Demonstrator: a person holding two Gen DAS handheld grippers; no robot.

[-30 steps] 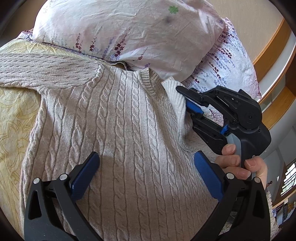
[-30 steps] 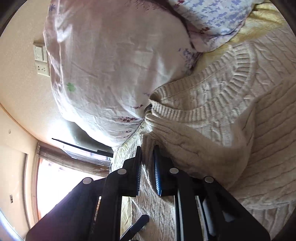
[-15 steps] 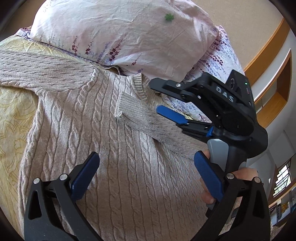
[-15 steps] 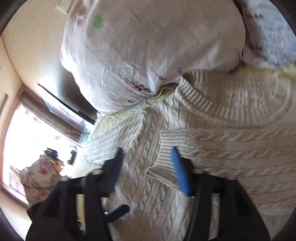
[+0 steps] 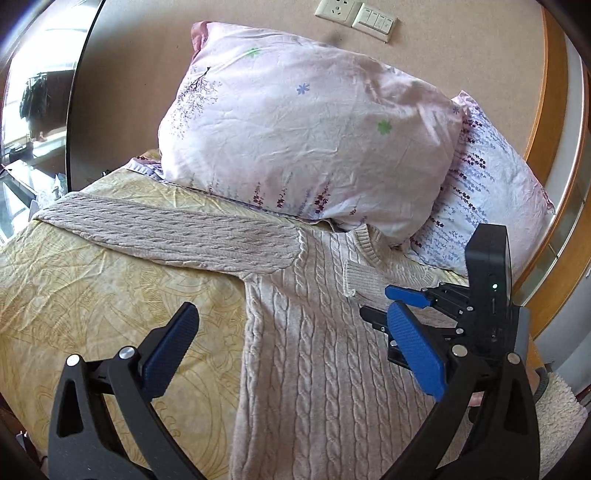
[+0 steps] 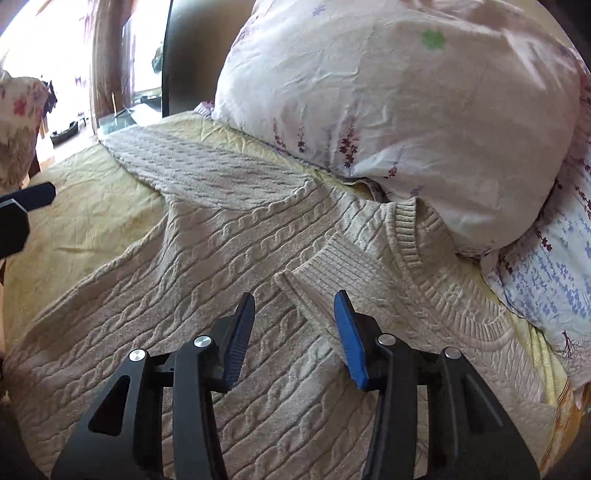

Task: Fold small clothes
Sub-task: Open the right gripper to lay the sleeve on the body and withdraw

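Nearest the left wrist camera, the left gripper (image 5: pixel 291 347) hangs above the bed with its jaws wide apart and nothing between them, one blue pad over the yellow bedspread (image 5: pixel 92 295) and the other over the body of the sweater (image 5: pixel 317 362). From the right wrist camera, the right gripper (image 6: pixel 295 328) sits low over the same knit, its jaws apart and empty, their tips just short of the ribbed cuff (image 6: pixel 325 266). That cuff ends a sleeve folded inward across the chest of the beige cable-knit sweater, which lies flat on the bed with its ribbed neckline (image 6: pixel 410 236) pointing toward the pillows. In the left wrist view the right gripper (image 5: pixel 399 306) shows from the side at the right edge of the garment, a small green light on its black housing. Farther out, the other sleeve (image 5: pixel 177 236) stretches sideways over the bedspread toward the bed's far edge. Beyond the collar, a pale pink floral pillow (image 5: pixel 310 136) leans up, partly resting on the neckline, with a second pillow (image 5: pixel 491 206) printed in blue and purple sprigs tucked behind it on the right. On the beige wall above them sit a socket and switch plate (image 5: pixel 354 14). A dark-framed mirror or screen (image 5: pixel 33 92) stands at far left.
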